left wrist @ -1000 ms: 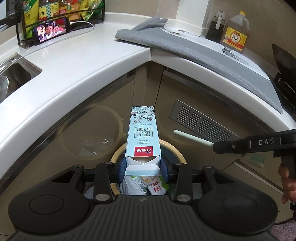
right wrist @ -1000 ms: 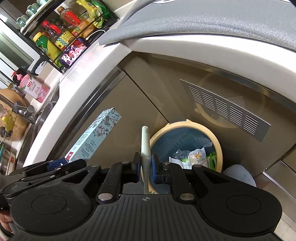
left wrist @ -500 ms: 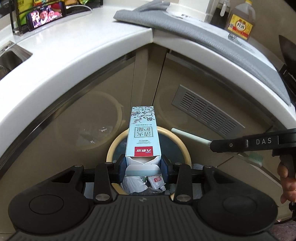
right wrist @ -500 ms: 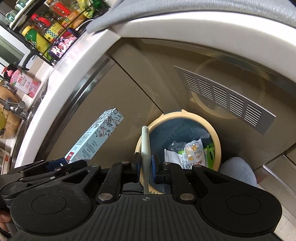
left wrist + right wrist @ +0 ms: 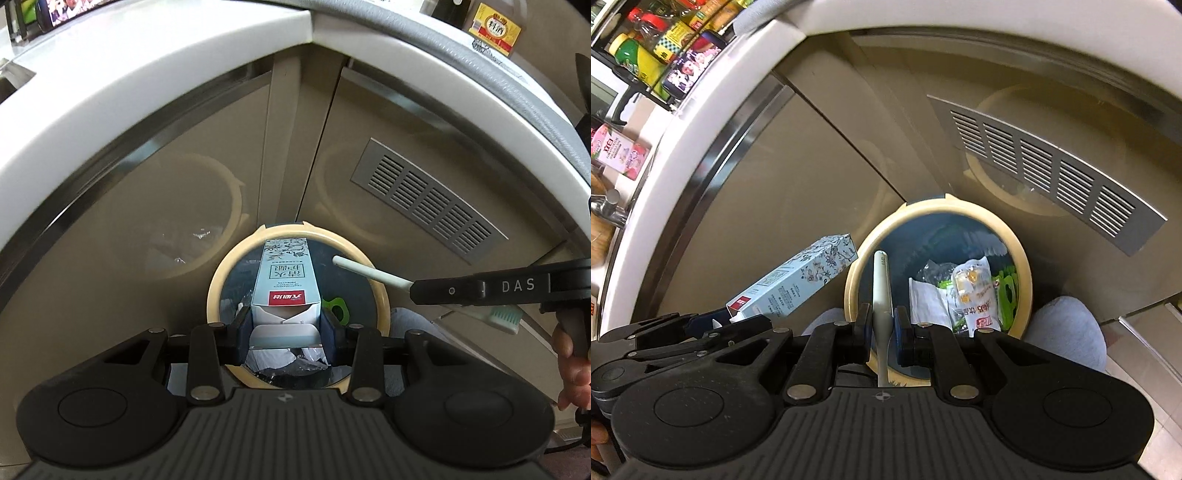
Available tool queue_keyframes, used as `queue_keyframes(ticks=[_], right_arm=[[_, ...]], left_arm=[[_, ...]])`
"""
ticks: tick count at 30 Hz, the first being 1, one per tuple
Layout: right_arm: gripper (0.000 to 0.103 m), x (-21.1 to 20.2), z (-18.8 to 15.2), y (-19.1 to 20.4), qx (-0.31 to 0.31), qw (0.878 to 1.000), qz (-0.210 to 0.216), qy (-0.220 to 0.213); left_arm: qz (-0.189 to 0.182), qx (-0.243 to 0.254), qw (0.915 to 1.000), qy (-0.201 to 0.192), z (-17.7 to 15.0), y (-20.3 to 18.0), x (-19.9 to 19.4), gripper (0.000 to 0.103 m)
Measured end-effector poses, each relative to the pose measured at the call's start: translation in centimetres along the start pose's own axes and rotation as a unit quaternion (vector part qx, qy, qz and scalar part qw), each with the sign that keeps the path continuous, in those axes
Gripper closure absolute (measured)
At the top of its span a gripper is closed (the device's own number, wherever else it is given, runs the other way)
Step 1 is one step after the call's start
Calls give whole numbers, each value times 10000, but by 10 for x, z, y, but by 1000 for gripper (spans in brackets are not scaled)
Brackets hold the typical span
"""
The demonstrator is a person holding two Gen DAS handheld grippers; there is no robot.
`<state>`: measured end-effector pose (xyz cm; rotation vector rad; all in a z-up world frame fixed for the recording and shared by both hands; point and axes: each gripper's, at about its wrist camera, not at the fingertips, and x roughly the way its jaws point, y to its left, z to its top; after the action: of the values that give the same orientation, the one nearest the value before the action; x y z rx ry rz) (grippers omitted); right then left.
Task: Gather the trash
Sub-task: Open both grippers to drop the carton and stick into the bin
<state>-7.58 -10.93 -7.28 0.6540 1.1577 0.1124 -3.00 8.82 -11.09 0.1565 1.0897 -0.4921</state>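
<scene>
My left gripper [image 5: 285, 334] is shut on a pale blue floral toothpaste box [image 5: 284, 275], its open flap end between the pads, held over a round cream-rimmed trash bin [image 5: 218, 284]. My right gripper [image 5: 882, 328] is shut on the handle of a pale green toothbrush [image 5: 880, 280], which points over the same trash bin [image 5: 1027, 273]. In the left wrist view the toothbrush [image 5: 369, 275] crosses from the right, its bristle head behind the right gripper [image 5: 421, 291]. The box [image 5: 798, 282] shows left of the bin in the right wrist view. Wrappers [image 5: 971, 295] lie inside the bin.
Beige cabinet doors [image 5: 184, 184] with a grey vent grille [image 5: 424, 199] stand behind the bin, under a white countertop edge [image 5: 110, 85]. A person's knees [image 5: 1067, 332] flank the bin. Bottles and a phone [image 5: 690, 70] sit on the counter. A hand [image 5: 576, 365] grips the right handle.
Both grippers have sunk toward the bin and tilted further down; the bin's opening now fills the middle of both views. The box and toothbrush stay gripped.
</scene>
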Motion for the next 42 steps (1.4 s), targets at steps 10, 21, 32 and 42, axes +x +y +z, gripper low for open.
queue_keyframes(ticks=[10,21,32,42], right_arm=[[90,20,6,-6,91,9997,-98,211],[90,44,14,-12,213,9986,-280,393],[90,79,25,-17,215,9964,-521,632],[90,98,36,-19,137,9948,-755,664]], left_arm=[[-34,-18,9998,218,3,2,19,61],[-8,55,9984,562,14,-2,52,61],[40,32,9949,1011,26,1,93,61],[213,135,9909,1324,37,3,130,61]])
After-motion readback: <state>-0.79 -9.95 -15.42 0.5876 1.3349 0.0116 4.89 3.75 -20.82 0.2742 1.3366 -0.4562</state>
